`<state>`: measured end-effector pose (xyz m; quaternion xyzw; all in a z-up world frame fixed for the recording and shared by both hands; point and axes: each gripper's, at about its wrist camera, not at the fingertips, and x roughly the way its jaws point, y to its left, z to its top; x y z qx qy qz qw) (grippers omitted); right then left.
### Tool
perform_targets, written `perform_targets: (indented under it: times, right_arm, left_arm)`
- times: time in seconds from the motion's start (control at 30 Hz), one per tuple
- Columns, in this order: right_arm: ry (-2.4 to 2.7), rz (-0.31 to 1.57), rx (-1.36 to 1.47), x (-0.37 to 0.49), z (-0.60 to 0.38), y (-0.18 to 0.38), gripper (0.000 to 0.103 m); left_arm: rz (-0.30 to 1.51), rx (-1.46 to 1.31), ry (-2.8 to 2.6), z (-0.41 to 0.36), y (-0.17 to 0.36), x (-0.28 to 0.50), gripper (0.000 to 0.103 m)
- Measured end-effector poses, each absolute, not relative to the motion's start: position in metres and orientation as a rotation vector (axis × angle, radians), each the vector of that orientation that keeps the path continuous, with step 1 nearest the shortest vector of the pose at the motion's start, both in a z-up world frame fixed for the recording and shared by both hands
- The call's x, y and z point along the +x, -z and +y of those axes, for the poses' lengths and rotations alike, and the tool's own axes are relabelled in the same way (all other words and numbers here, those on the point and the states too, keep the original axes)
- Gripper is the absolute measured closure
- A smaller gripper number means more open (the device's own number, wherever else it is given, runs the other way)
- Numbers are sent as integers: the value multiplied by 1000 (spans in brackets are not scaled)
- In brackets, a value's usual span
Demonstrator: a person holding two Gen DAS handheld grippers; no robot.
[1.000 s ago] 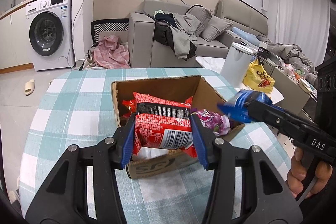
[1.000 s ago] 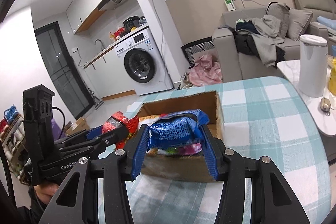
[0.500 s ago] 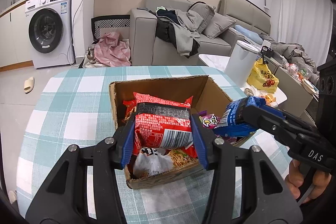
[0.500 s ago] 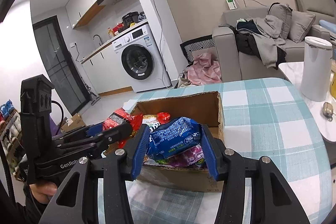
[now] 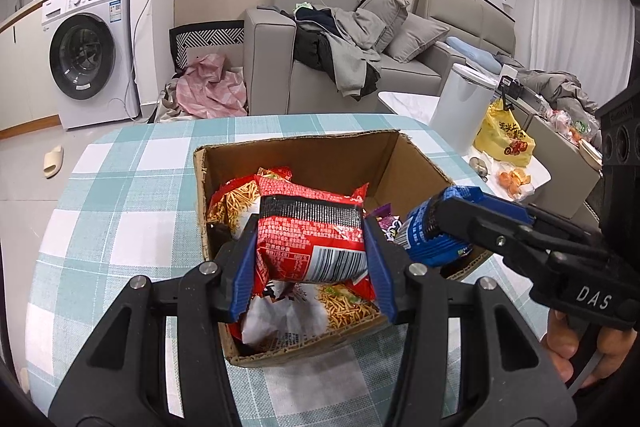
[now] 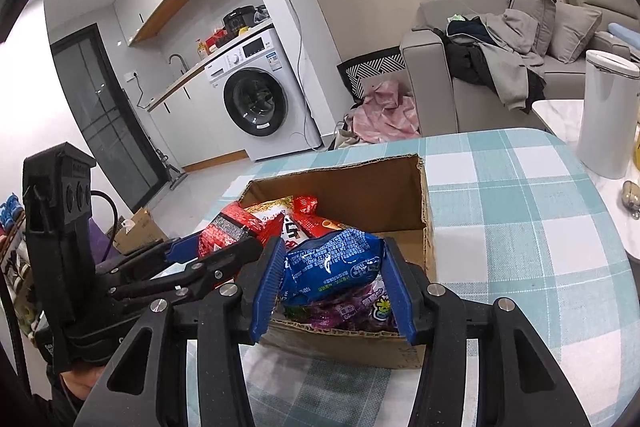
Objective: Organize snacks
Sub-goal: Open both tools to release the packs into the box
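Note:
An open cardboard box (image 5: 328, 151) (image 6: 380, 187) stands on the checked tablecloth and holds several snack bags. My left gripper (image 5: 310, 247) is shut on a red snack bag (image 5: 312, 239) and holds it over the box's near part. My right gripper (image 6: 332, 267) is shut on a blue snack bag (image 6: 332, 263) and holds it just above the box's near edge, over a purple bag (image 6: 352, 311). The right gripper with its blue bag (image 5: 432, 239) also shows in the left wrist view, and the left gripper with its red bag (image 6: 228, 227) in the right wrist view.
The table (image 5: 120, 211) has a teal and white checked cloth. A white bin (image 6: 608, 115) and a low white table stand to the right. A sofa (image 5: 360, 75) and a washing machine (image 5: 88, 51) are behind. Orange noodle-snack bags (image 5: 348, 311) lie in the box.
Both grippers have come down and forward with their bags. The blue bag has moved from above the box's right rim down into its opening. The red bag sits lower over the box.

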<state>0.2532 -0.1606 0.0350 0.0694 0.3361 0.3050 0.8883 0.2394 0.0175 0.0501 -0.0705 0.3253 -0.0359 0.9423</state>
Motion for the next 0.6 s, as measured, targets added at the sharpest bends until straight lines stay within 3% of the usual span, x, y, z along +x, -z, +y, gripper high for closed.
perform_targets:
  times: [0.2,0.43,0.6]
  right_arm:
    - [-620,706,191,262,-164,-36,53]
    - [-585,686,157,261,-167,-41,44]
    - [-558,688,154,259,-180,-40,37]
  left_arm:
    - [662,-133,84,13,-48,245,56]
    - [681,-118,94,7,-44,251,55]
    - [690,-108,89,3,-44,248,47]
